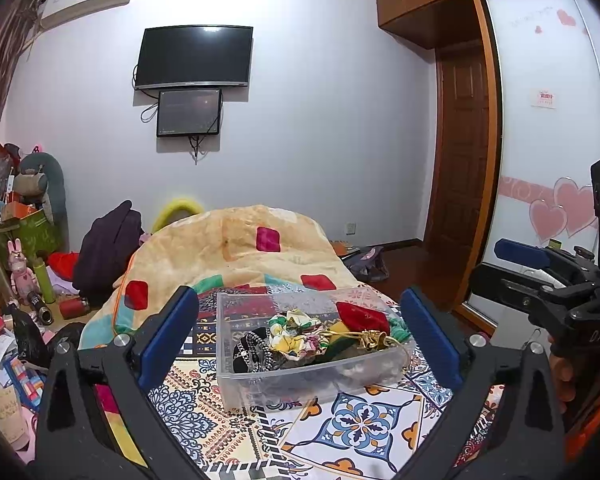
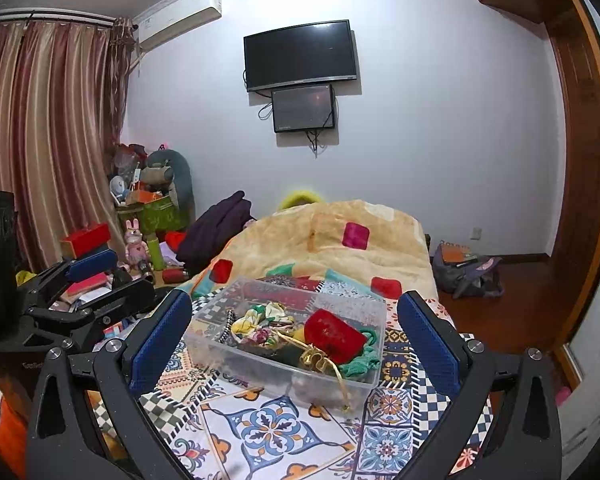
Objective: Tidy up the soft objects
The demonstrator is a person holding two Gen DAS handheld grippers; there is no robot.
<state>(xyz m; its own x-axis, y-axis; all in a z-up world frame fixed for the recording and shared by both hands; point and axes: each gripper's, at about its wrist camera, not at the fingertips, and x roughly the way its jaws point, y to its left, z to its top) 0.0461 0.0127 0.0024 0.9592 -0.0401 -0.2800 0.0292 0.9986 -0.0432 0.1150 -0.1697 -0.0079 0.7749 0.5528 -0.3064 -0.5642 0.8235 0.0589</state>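
A clear plastic bin [image 1: 236, 380] [image 2: 220, 344] sits on the patterned bed sheet [image 1: 360, 424] [image 2: 268, 432]. Inside lie a red velvet pouch [image 1: 362, 316] [image 2: 332, 336], a floral scrunchie [image 1: 296, 332] [image 2: 260, 322], a black beaded piece [image 1: 254, 350] [image 2: 229, 320], green knit fabric [image 1: 402, 328] [image 2: 360, 362] and a gold ribbon [image 1: 374, 338] [image 2: 316, 360] that hangs over the bin's front rim. My left gripper [image 1: 300, 328] is open and empty, in front of the bin. My right gripper [image 2: 294, 332] is open and empty, also in front of the bin.
A folded beige quilt [image 1: 252, 248] [image 2: 320, 236] lies behind the bin. Cluttered boxes and toys [image 1: 24, 240] [image 2: 140, 216] stand on the left. A bag [image 2: 464, 272] lies on the wooden floor at right. A TV [image 1: 194, 56] [image 2: 300, 54] hangs on the wall.
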